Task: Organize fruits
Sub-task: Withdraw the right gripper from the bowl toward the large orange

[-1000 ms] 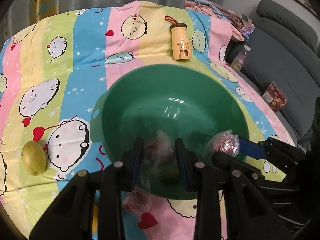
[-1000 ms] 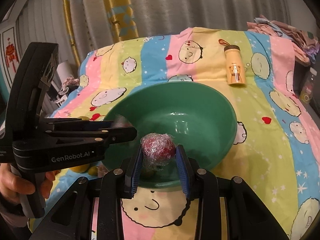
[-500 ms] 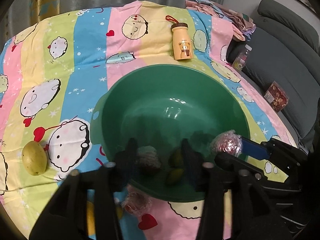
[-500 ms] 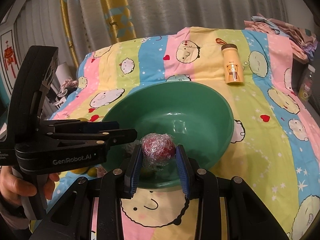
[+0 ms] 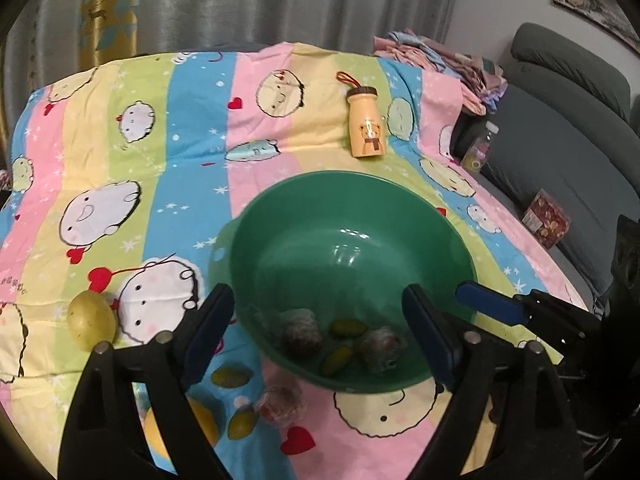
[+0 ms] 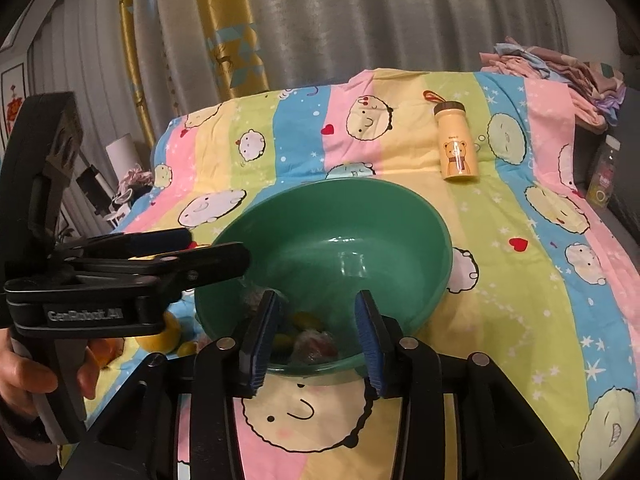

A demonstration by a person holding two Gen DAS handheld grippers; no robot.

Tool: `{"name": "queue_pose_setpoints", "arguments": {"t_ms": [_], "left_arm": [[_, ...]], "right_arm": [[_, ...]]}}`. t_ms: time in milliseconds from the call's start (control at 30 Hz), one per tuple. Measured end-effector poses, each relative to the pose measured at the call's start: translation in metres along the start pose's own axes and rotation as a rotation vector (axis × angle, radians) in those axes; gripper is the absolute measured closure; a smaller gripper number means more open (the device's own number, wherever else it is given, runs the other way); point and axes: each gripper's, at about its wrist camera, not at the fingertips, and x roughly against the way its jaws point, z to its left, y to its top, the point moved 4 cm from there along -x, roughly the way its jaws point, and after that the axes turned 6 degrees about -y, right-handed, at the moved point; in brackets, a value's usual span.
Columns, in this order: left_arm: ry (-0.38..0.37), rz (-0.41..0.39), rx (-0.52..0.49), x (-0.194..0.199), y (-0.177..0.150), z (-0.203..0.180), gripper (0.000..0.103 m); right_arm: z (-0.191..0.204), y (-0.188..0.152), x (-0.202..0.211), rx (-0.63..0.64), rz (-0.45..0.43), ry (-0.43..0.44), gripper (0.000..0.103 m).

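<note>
Green bowl point(image 5: 460, 240) now holds the wrapped fruits point(image 5: 302, 332); your left gripper point(image 5: 318, 320) and right gripper point(image 6: 316, 334), jaws opening and empty, should next fetch the pear point(image 5: 91, 320) lying left of it.

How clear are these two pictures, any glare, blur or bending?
Left wrist view: dim, soft focus, wrapped fruit in the green bowl smeared; white glare streaks on the bowl's inner wall. Right wrist view: similar glare, dark vignetted corners, curtains bowed by the fisheye, near gripper sharpest.
</note>
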Motion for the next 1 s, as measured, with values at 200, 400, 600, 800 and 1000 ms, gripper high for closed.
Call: {"name": "queue_pose_setpoints", "arguments": {"t_ms": [200, 400, 600, 800, 1000], "left_arm": [[0.029, -0.032, 0.052, 0.022, -0.009, 0.016, 0.003], [0.05, -0.047, 0.115, 0.045, -0.022, 0.032, 0.0], [0.029, -0.042, 0.188, 0.063, -0.038, 0.044, 0.0], [0.017, -0.047, 0.217, 0.078, -0.05, 0.048, 0.0], [-0.009, -0.079, 0.262, 0.096, -0.062, 0.054, 0.0]], "right_arm": [[0.004, 0.0, 0.01, -0.006, -0.022, -0.013, 0.038], [0.008, 0.001, 0.02, -0.021, -0.033, -0.032, 0.024], [0.016, 0.001, 0.028, -0.021, -0.034, -0.042, 0.012], [0.025, -0.002, 0.036, -0.018, -0.032, -0.029, 0.012], [0.038, -0.007, 0.042, 0.014, -0.03, -0.048, 0.012]]}}
